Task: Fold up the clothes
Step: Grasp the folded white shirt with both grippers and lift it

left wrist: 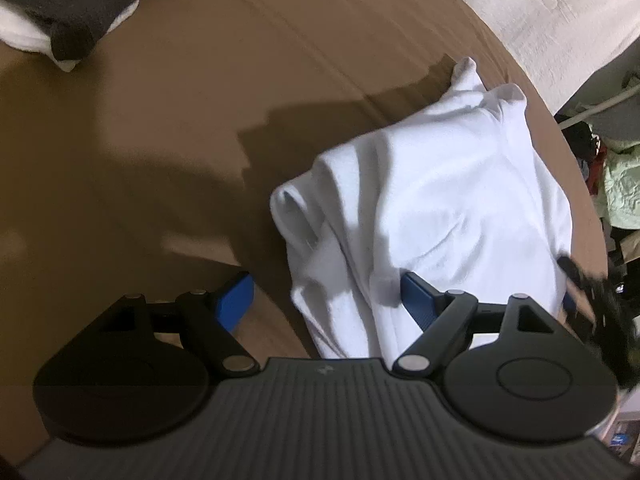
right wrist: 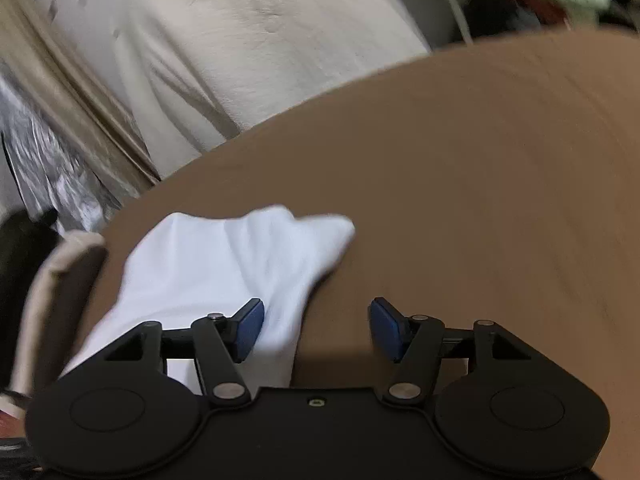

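A white garment (left wrist: 432, 200) lies bunched on the brown surface (left wrist: 180, 120), near its right edge, its long axis running from the near side away toward a narrow end pointing to the far edge. The left tool (left wrist: 326, 300) hangs above it with its blue pads wide apart, gripping nothing; its right pad sits over the cloth, the left over bare brown. The right tool (right wrist: 316, 328) is likewise spread wide and holds nothing, with the white cloth (right wrist: 208, 268) under its left pad. A dark and white pile (left wrist: 52, 20) sits at the far left.
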The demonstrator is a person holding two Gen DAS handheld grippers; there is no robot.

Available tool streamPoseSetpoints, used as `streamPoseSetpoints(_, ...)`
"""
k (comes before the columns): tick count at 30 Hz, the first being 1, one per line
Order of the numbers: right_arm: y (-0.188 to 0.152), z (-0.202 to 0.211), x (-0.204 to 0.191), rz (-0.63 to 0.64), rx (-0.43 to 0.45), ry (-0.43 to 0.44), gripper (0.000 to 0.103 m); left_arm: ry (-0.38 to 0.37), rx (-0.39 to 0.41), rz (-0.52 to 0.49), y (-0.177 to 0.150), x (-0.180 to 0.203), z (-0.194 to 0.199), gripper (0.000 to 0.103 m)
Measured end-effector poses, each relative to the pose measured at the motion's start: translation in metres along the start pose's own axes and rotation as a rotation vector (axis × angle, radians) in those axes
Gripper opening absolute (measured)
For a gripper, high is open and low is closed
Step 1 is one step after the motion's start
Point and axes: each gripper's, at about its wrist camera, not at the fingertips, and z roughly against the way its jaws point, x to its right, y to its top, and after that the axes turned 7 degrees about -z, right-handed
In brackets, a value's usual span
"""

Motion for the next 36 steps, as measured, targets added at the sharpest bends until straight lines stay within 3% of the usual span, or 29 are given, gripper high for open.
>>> streamPoseSetpoints(3, -0.022, 0.012, 0.021, -0.118, -0.120, 0.169, 0.071, 0.012, 0.024, -0.007, 0.002, -0.001, -0.003, 0.086)
streamPoseSetpoints(6, -0.044, 0.007, 0.035, -0.223, -0.220, 0.300, 0.072, 0.002, 0.041, -0.029, 0.002, 0.002, -0.013, 0.103)
streamPoseSetpoints(8, -0.053, -0.001, 0.036, -0.245, -0.245, 0.359, 0.076, 0.000, 0.065, -0.057, 0.002, 0.009, -0.019, 0.102)
streamPoseSetpoints(9, -0.055, -0.007, 0.030, -0.226, -0.249, 0.364, 0.076, -0.023, 0.078, -0.083, 0.002, 0.012, -0.018, 0.084)
streamPoseSetpoints(10, -0.058, -0.012, 0.021, -0.193, -0.246, 0.348, 0.077, -0.054, 0.090, -0.115, 0.001, 0.016, -0.017, 0.048)
streamPoseSetpoints(12, -0.063, -0.015, 0.005, -0.124, -0.228, 0.301, 0.077, -0.122, 0.095, -0.121, -0.001, 0.019, -0.011, 0.024)
streamPoseSetpoints(16, -0.066, -0.002, -0.011, 0.011, -0.188, 0.207, 0.076, -0.033, 0.151, -0.266, -0.013, 0.039, 0.011, 0.023)
streamPoseSetpoints(18, -0.064, 0.002, -0.012, 0.040, -0.183, 0.192, 0.076, -0.025, 0.151, -0.272, -0.014, 0.039, 0.013, 0.023)
streamPoseSetpoints(27, -0.046, 0.002, 0.023, -0.121, -0.154, 0.280, 0.075, -0.022, 0.134, -0.259, -0.012, 0.035, 0.009, 0.023)
streamPoseSetpoints(29, -0.043, -0.004, 0.020, -0.098, -0.153, 0.266, 0.067, -0.008, 0.137, -0.296, -0.011, 0.042, 0.005, 0.022)
streamPoseSetpoints(30, -0.042, -0.007, 0.017, -0.075, -0.148, 0.256, 0.054, -0.001, 0.144, -0.318, -0.012, 0.046, 0.007, 0.022)
streamPoseSetpoints(31, -0.042, -0.006, 0.008, -0.020, -0.131, 0.238, 0.031, 0.004, 0.153, -0.338, -0.013, 0.048, 0.010, 0.022)
streamPoseSetpoints(36, -0.050, 0.010, -0.036, 0.213, -0.031, 0.148, 0.028, 0.010, 0.193, -0.383, -0.015, 0.062, 0.021, 0.022)
